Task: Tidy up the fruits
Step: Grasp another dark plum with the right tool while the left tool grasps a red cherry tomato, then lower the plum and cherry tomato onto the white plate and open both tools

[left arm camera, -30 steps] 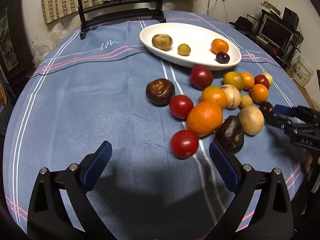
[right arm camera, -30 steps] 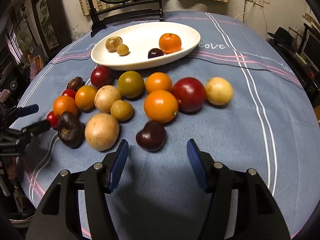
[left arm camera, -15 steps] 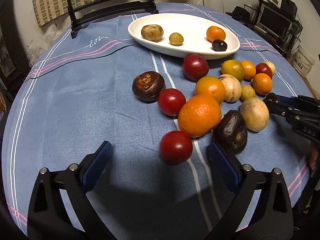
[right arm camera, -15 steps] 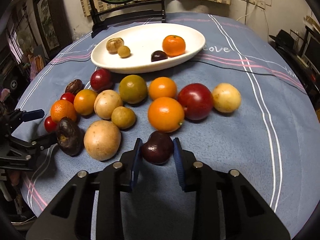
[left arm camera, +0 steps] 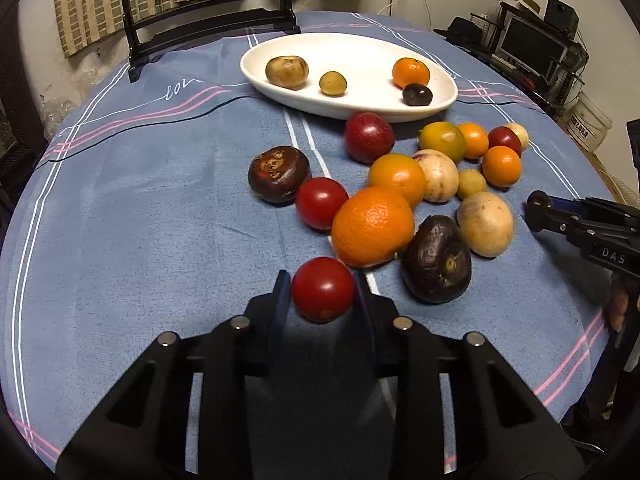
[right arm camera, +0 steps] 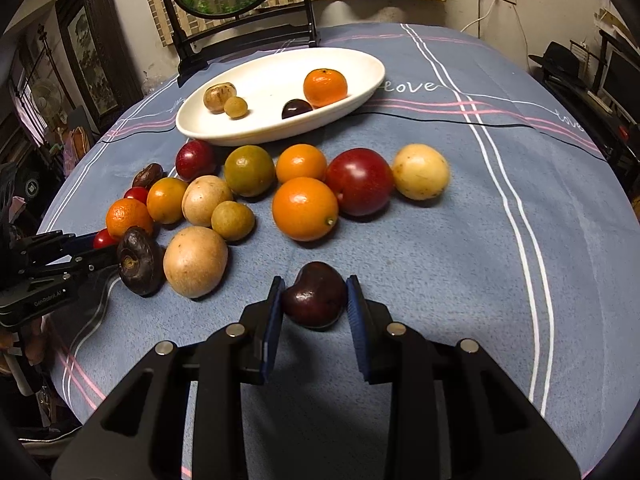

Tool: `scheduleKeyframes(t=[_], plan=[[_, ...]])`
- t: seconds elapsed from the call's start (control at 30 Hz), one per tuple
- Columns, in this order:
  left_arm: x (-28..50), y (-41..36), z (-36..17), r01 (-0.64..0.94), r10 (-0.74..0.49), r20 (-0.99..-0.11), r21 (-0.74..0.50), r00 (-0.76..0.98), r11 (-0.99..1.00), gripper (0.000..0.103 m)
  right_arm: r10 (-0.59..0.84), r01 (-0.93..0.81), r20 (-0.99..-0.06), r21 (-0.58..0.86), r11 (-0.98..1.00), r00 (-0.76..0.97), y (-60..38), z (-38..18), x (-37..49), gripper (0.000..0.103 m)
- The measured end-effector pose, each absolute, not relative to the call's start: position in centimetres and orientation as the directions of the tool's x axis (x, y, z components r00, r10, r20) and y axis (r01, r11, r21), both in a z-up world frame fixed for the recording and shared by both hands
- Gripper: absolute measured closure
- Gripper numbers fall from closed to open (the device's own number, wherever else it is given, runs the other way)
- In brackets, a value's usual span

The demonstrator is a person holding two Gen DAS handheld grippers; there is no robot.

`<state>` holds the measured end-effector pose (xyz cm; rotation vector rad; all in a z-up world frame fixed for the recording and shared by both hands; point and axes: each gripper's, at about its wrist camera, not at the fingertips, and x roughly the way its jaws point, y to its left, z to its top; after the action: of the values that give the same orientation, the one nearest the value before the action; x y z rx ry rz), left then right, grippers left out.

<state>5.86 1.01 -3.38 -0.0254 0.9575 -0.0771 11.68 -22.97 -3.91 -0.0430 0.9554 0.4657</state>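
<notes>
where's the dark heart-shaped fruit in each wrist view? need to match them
Left wrist: dark heart-shaped fruit at the far right edge, pinched at the right gripper's tip.
Right wrist: dark heart-shaped fruit bottom centre, between the blue pads.
Shared landmark: white oval dish behind the fruit pile.

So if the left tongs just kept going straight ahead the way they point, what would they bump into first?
Probably the big textured orange. The left tongs are shut on a small round red tomato, and the orange sits just beyond it, slightly right. Depth is hard to judge; since the tongs tilt downward, the blue tablecloth may come first.
</notes>
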Motion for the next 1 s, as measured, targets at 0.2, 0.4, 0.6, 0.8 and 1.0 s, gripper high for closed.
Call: scheduleKeyframes(t=[0.2, 0.4, 0.6, 0.8, 1.0], plan=[[5.1, 1.3, -2.6, 0.050, -0.079, -0.801, -0.061, 0.594, 0.997, 0.073, 0.373, -0.401, -0.785, 0.174, 0.899, 0.495, -23.4, -3.4, 11.3, 0.071], [4.8, 1.5, 0.2, 0.076, -0.106, -0.753, -0.074, 0.649, 0.994, 0.073, 0.414, -0.428, -0.742, 0.189, 0.884, 0.527, -23.4, -0.9, 11.0, 0.071], [9.0, 0.7, 2.3, 0.106, -0.131, -0.733, -0.081, 0.668, 0.991, 0.073, 0.454, -0.492, -0.697, 0.165, 0.855, 0.555, -20.7, 2.1, 12.4, 0.071], [15.2, 0.2, 3.1, 0.092, -0.104, -0.741, -0.057, 0.664, 0.994, 0.073, 0.489, -0.573, -0.672, 0.116, 0.811, 0.556, -15.5, 4.1, 15.6, 0.071], [20.0, 0.8, 1.2, 0.057, -0.094, -0.789, -0.074, 0.608, 0.996, 0.073, 0.446, -0.584, -0.715, 0.065, 0.809, 0.539, -12.6, 2.5, 19.0, 0.071]])
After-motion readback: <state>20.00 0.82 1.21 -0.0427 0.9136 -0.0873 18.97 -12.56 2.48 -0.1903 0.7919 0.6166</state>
